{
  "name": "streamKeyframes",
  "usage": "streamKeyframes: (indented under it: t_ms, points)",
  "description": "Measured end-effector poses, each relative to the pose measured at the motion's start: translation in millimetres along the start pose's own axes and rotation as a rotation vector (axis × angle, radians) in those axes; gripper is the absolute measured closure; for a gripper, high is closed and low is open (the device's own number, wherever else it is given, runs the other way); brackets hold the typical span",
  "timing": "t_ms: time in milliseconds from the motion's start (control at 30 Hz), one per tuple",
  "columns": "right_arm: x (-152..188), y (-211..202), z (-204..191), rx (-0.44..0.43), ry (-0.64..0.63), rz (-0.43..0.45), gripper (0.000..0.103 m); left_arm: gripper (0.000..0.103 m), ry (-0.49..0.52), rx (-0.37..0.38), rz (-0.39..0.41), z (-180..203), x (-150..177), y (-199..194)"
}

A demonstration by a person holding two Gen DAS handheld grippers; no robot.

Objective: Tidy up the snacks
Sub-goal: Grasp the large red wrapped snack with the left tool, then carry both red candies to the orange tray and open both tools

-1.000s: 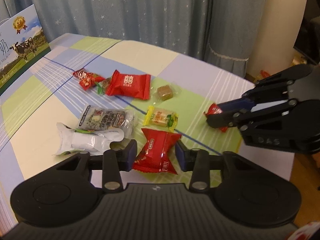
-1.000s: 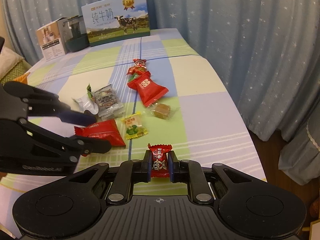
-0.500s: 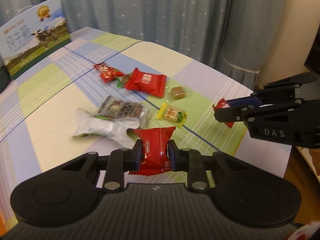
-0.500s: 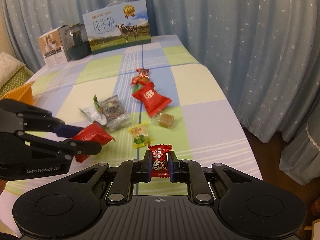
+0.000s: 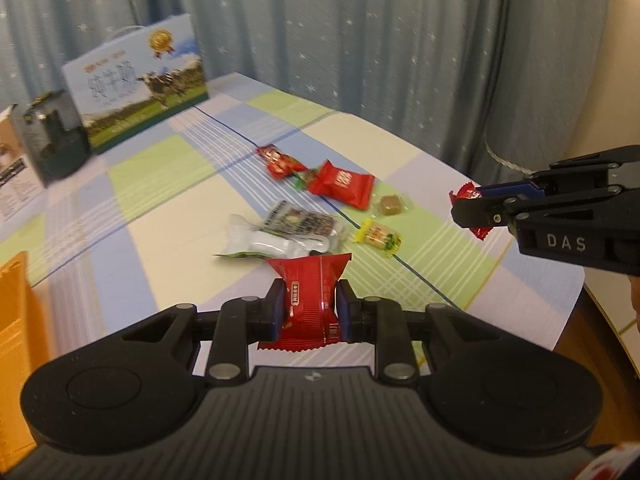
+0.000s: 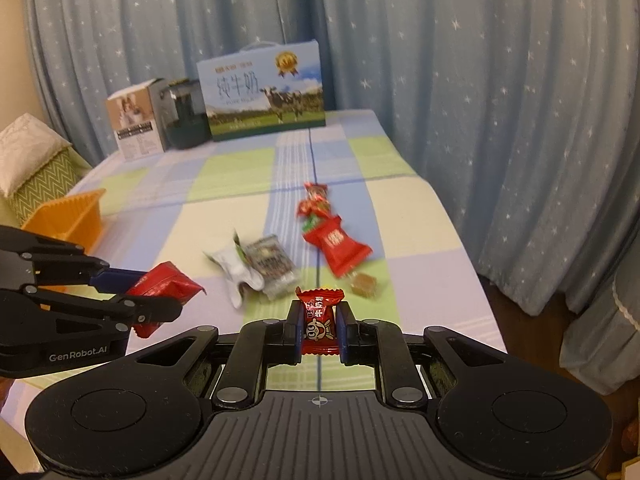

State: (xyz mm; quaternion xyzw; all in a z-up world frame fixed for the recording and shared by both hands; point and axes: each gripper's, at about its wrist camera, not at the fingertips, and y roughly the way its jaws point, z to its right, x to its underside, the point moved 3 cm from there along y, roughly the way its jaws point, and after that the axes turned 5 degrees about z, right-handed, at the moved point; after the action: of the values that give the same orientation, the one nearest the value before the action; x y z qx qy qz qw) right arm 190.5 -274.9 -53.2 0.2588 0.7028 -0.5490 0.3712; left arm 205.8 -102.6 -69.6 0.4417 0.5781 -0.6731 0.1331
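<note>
Over the checked tablecloth [image 5: 168, 216], the left tool [image 5: 310, 307] clamps a red packet [image 5: 308, 300], the right tool [image 6: 319, 326] a small red candy [image 6: 319, 320].

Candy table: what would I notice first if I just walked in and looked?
Probably the two black grippers, each pinching a red treat: the left gripper holds a red snack packet, the right gripper a small red candy. Behind them, more snacks lie scattered on the checked tablecloth.
</note>
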Motion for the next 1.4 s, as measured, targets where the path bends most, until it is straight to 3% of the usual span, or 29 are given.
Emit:
streamKeyframes:
  t_ms: [367, 833, 1100, 1400]
  points:
    - [-34, -21, -65, -0.099, -0.028, 0.071, 0.086, 0.079, -0.148, -0.162, 0.081, -52, 10, -81]
    - [-55, -4, -206, -0.334, -0.113, 0.087, 0.086, 0.079, -0.391, -0.446, 0.136, -152, 54, -183]
    - [-54, 29, -265, -0.412, -0.144, 0.067, 0.086, 0.079, -0.484, -0.542, 0.137, -197, 79, -201]
    - [-48, 76, -304, -0.473, -0.162, 0.047, 0.086, 0.079, -0.56, -0.581, 0.132, -236, 103, -188]
